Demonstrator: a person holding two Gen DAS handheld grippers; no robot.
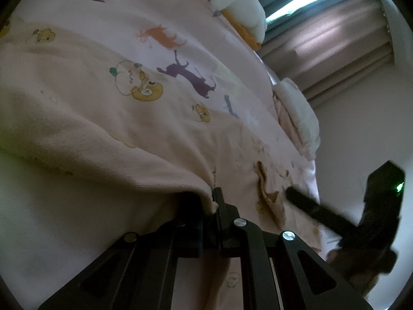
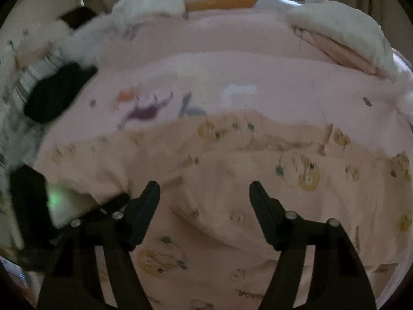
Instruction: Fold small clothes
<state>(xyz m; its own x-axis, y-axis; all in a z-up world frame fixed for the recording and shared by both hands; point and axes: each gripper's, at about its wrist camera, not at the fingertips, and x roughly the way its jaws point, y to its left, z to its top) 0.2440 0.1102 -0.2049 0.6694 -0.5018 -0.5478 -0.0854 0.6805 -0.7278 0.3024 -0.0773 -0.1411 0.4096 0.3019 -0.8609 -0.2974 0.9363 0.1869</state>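
Observation:
A small pale peach garment (image 1: 85, 118) printed with yellow bears lies on a pink bedsheet (image 1: 180, 20) with animal prints. My left gripper (image 1: 213, 201) is shut on the garment's edge and lifts it a little. The right gripper shows in this view as a dark finger (image 1: 309, 206) over the cloth at the right. In the right wrist view the garment (image 2: 245, 180) spreads below my right gripper (image 2: 204, 188), which is open and empty, just above the cloth. The left gripper shows as a dark shape (image 2: 28, 201) at the far left.
White folded clothes with an orange piece (image 2: 219, 1) lie at the bed's far side. A white and pink pile (image 2: 348, 38) sits at the far right. A dark item (image 2: 54, 93) lies at the left. Curtains (image 1: 335, 38) hang behind the bed.

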